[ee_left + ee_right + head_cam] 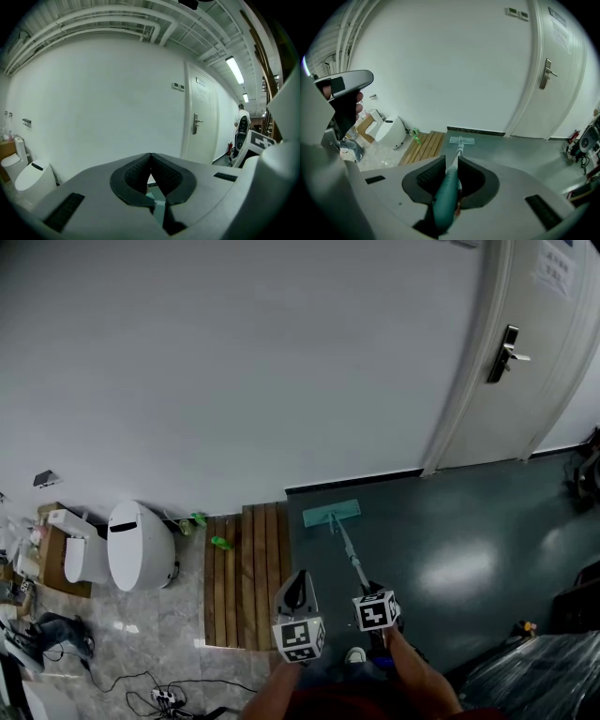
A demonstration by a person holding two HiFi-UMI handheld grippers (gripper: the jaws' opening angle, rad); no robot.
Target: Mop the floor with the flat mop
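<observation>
Washroom corner: white wall [281,362], pale marble floor [141,634] at left, dark green floor [469,549] at right. Saw toilet [139,546] far left, wooden mat [246,573] beside it, reaching wall. My left tongs [151,157] were pressed together, tips touching, nothing between them. Right tongs [451,171] were clamped on teal handle [449,187]. Mop [345,545] slanted away from me, mop head [332,514] flat on dark floor at wall base, just right of mat. White door [525,352] stood far right.
</observation>
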